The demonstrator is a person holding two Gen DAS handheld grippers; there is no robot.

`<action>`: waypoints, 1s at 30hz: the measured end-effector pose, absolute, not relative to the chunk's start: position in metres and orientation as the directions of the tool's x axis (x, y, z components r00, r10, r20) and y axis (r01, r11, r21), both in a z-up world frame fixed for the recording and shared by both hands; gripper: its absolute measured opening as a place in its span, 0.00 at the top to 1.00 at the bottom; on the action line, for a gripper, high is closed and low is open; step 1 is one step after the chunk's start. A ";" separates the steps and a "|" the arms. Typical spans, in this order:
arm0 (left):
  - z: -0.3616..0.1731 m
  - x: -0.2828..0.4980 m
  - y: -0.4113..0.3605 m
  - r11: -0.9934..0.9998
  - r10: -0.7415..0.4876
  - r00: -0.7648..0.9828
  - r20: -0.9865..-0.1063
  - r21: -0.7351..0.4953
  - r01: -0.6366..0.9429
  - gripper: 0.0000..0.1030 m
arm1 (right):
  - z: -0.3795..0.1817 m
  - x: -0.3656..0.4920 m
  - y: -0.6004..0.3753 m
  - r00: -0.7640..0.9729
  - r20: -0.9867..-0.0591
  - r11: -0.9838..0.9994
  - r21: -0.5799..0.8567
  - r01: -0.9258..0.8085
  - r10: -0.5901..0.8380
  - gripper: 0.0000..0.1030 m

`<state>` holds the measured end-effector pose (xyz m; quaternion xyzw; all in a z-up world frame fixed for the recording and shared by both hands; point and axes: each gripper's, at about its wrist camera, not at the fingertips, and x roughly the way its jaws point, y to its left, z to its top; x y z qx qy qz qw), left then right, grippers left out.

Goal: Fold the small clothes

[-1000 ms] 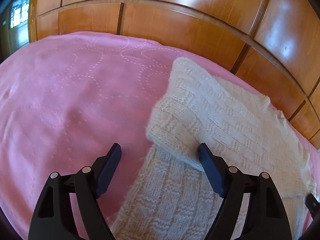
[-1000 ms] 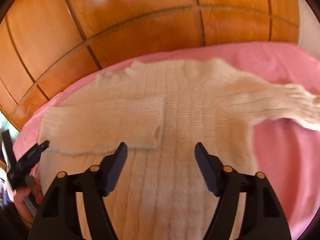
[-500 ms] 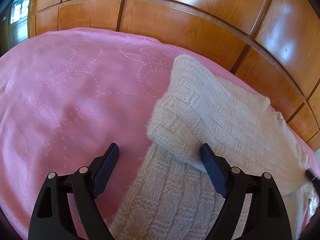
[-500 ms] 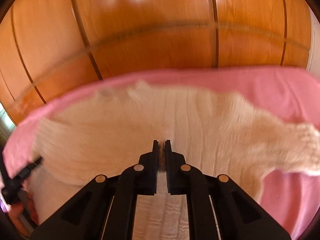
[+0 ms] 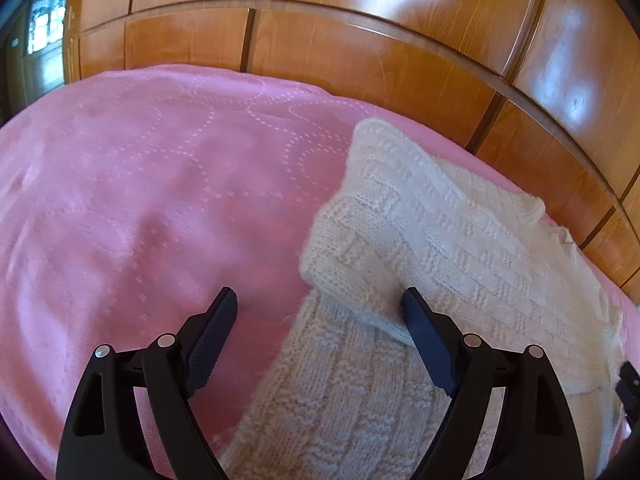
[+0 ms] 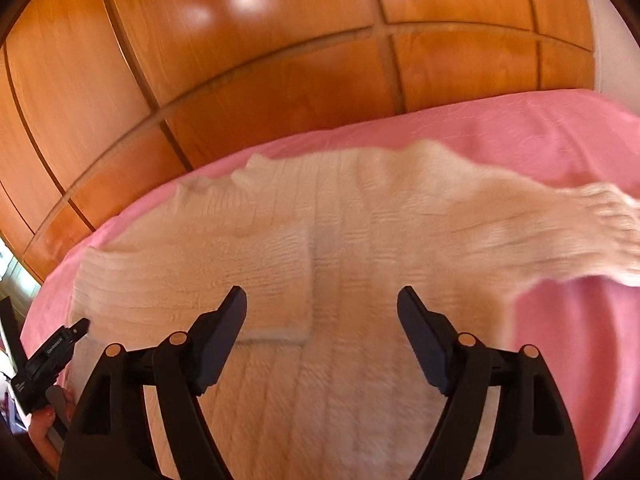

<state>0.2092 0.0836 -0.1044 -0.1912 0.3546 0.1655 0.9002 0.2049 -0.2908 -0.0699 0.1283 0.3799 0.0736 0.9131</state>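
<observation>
Glossy wooden panelling (image 6: 280, 80) backs a bed covered by a pink quilted bedspread (image 5: 140, 200); on it lies a cream knitted sweater (image 6: 360, 260), spread flat with its neck toward twelve o'clock in the right wrist view. One sleeve, the folded sleeve (image 6: 200, 280), already lies across the chest, its cuff ending near the centre line; the other, the outstretched sleeve (image 6: 560, 232), still runs out toward three o'clock over the bedspread, its long axis crosswise to the body. The right gripper (image 6: 322, 304) hovers above the middle of the sweater, its jaws having just been opening and now wide, nothing between them; the picture is blurred. The left gripper (image 5: 318, 308) sits at the sweater's edge by the fold of the tucked sleeve, jaws wide, its right finger just beside the knit, whether touching I cannot tell, and gripping nothing. Judging by this layout, the coming move concerns the outstretched sleeve; it lies to the right of the right gripper, around two o'clock, so the right hand is clearly the nearer one.
</observation>
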 end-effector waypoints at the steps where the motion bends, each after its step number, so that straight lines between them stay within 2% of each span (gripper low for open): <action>1: -0.103 0.208 0.082 0.874 0.168 0.697 -0.698 -0.221 -0.432 0.19 | -0.068 0.200 -0.300 0.702 -0.676 0.955 0.295 -0.021 0.225 0.27; 6: -0.091 0.195 0.075 0.887 0.191 0.729 -0.658 -0.203 -0.415 0.19 | -0.065 0.172 -0.374 0.727 -0.668 0.931 0.348 0.115 0.160 0.28; 10: -0.088 0.183 0.066 0.908 0.181 0.732 -0.657 -0.175 -0.382 0.19 | -0.073 0.156 -0.452 0.719 -0.694 0.884 0.361 0.297 0.042 0.36; 13: -0.088 0.179 0.063 0.911 0.177 0.734 -0.655 -0.173 -0.374 0.17 | -0.081 0.142 -0.506 0.712 -0.702 0.813 0.406 0.417 -0.015 0.39; 14: -0.090 0.180 0.064 0.909 0.175 0.728 -0.664 -0.175 -0.378 0.17 | -0.083 0.138 -0.519 0.714 -0.700 0.791 0.425 0.441 -0.022 0.42; 19: -0.107 0.194 0.072 0.898 0.132 0.661 -0.739 -0.193 -0.395 0.16 | -0.093 0.124 -0.579 0.737 -0.673 0.657 0.531 0.535 -0.055 0.45; 24: -0.109 0.197 0.071 0.903 0.128 0.654 -0.745 -0.186 -0.388 0.13 | -0.097 0.121 -0.621 0.764 -0.641 0.536 0.622 0.571 -0.072 0.45; 30: -0.112 0.197 0.075 0.900 0.113 0.662 -0.741 -0.206 -0.384 0.12 | -0.105 0.130 -0.647 0.771 -0.632 0.436 0.673 0.597 -0.080 0.66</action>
